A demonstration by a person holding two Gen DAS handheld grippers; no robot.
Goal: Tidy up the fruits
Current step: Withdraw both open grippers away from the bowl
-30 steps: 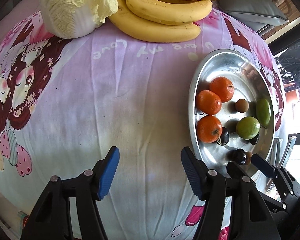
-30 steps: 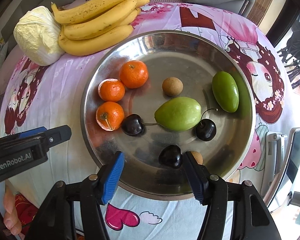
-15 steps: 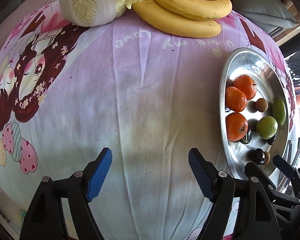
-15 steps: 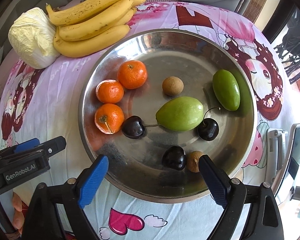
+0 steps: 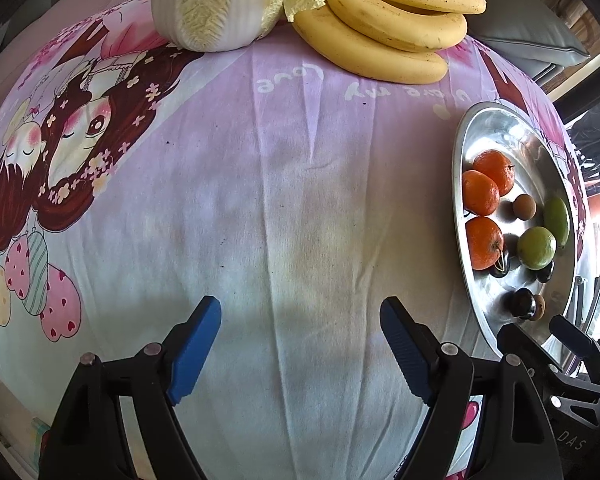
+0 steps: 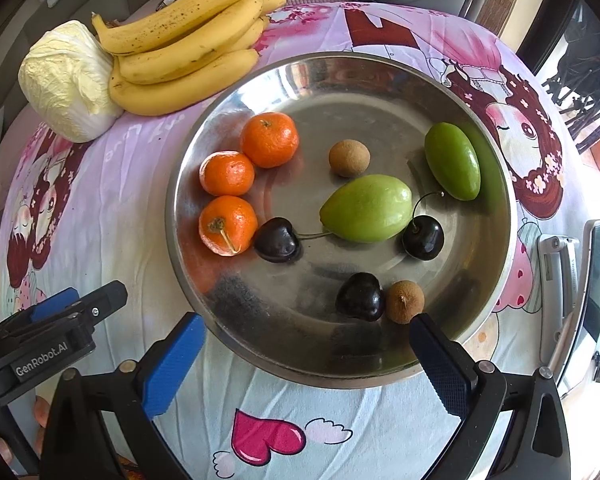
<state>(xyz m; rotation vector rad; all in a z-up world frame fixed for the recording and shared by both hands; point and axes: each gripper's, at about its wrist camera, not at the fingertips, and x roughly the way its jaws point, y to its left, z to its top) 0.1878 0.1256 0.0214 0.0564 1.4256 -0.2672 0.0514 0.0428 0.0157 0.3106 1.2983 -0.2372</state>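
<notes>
A round steel plate (image 6: 380, 80) holds three mandarins (image 6: 228, 224), three dark cherries (image 6: 278, 240), two green fruits (image 6: 366, 208) and two small brown fruits (image 6: 349, 157). My right gripper (image 6: 306, 340) is open and empty at the plate's near rim. The plate also shows at the right of the left wrist view (image 5: 496, 132). My left gripper (image 5: 300, 328) is open and empty over the bare cloth, left of the plate. It shows at the lower left of the right wrist view (image 6: 56, 320).
A bunch of bananas (image 6: 184, 52) and a pale cabbage (image 6: 66, 80) lie at the far side of the table; both show in the left wrist view, bananas (image 5: 388, 20) and cabbage (image 5: 228, 0). A metal stand (image 6: 560, 280) sits right of the plate. Grey cushions lie behind.
My right gripper has opened wider and drawn back from the dark cherry and brown fruit. My left gripper has opened wider and shifted left, away from the plate.
</notes>
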